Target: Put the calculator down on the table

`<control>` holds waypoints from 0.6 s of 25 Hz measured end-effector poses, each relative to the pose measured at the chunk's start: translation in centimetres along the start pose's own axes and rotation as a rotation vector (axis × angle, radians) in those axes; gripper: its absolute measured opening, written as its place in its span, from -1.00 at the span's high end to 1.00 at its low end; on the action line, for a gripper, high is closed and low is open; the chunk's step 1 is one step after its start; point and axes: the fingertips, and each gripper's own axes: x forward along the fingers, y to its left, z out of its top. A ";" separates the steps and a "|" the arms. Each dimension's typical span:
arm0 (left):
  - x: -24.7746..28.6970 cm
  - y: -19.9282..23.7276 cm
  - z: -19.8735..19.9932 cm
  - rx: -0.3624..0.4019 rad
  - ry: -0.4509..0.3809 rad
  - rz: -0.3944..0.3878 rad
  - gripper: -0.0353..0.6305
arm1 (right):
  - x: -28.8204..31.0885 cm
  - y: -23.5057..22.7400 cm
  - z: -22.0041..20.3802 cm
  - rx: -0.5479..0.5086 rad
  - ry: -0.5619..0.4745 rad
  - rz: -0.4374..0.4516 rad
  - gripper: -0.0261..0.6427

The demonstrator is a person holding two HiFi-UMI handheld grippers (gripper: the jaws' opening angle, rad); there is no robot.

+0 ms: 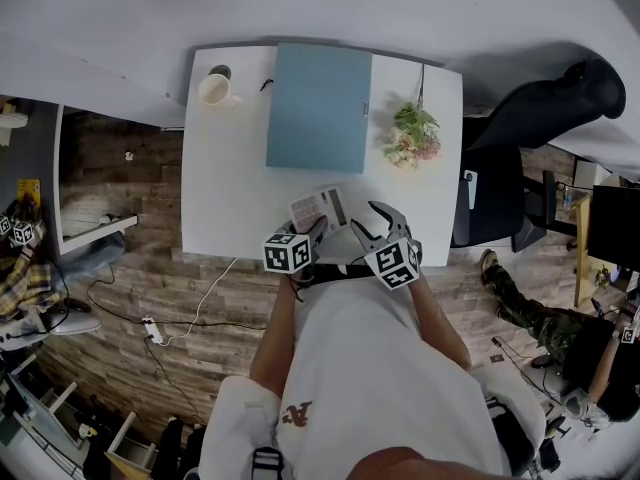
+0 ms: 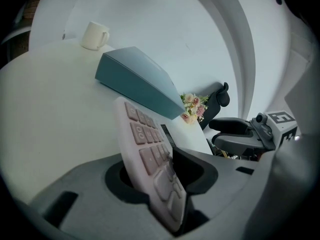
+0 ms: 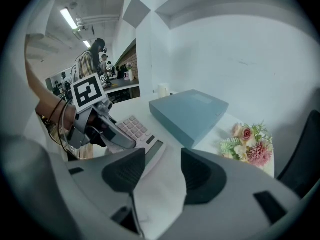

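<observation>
One calculator (image 2: 150,154): light, stiff, slick plastic; grip its short edge.
Left tongs (image 2: 160,175): slack around it.
Right tongs (image 3: 163,174): slightly apart, empty.

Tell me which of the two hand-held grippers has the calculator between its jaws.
The left hand-held gripper: the calculator stands tilted between its jaws. Between the jaws of the right hand-held gripper only the white table shows.
</observation>
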 end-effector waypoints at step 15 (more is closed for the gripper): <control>-1.7 2.6 -0.6 0.042 -0.009 0.129 0.05 | 0.2 1.5 0.7 -0.021 0.000 0.005 0.25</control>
